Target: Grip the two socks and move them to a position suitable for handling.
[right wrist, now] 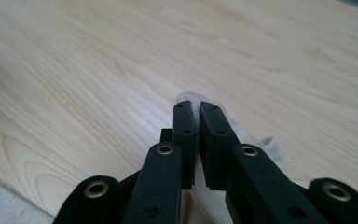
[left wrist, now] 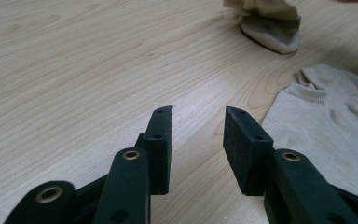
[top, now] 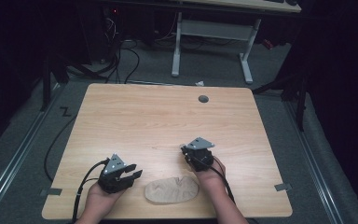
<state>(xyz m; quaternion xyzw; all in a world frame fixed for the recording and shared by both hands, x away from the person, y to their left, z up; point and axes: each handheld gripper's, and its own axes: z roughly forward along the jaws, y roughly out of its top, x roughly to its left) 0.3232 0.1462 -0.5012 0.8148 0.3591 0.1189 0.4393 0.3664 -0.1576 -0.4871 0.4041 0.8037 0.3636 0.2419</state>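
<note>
Pinching a second sock (right wrist: 186,98) thinly, the right tongs (right wrist: 196,108) risk dropping it; the left tongs (left wrist: 198,116) stand half-wide, empty, beside the flat sock (left wrist: 326,121) near the tabletop's (top: 168,112) front edge.

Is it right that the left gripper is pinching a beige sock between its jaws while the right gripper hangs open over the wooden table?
Not quite: the two are swapped. In the right gripper view, the right gripper is shut on the beige sock. In the left gripper view, the left gripper is open over the wooden table, with nothing between its jaws.
</note>
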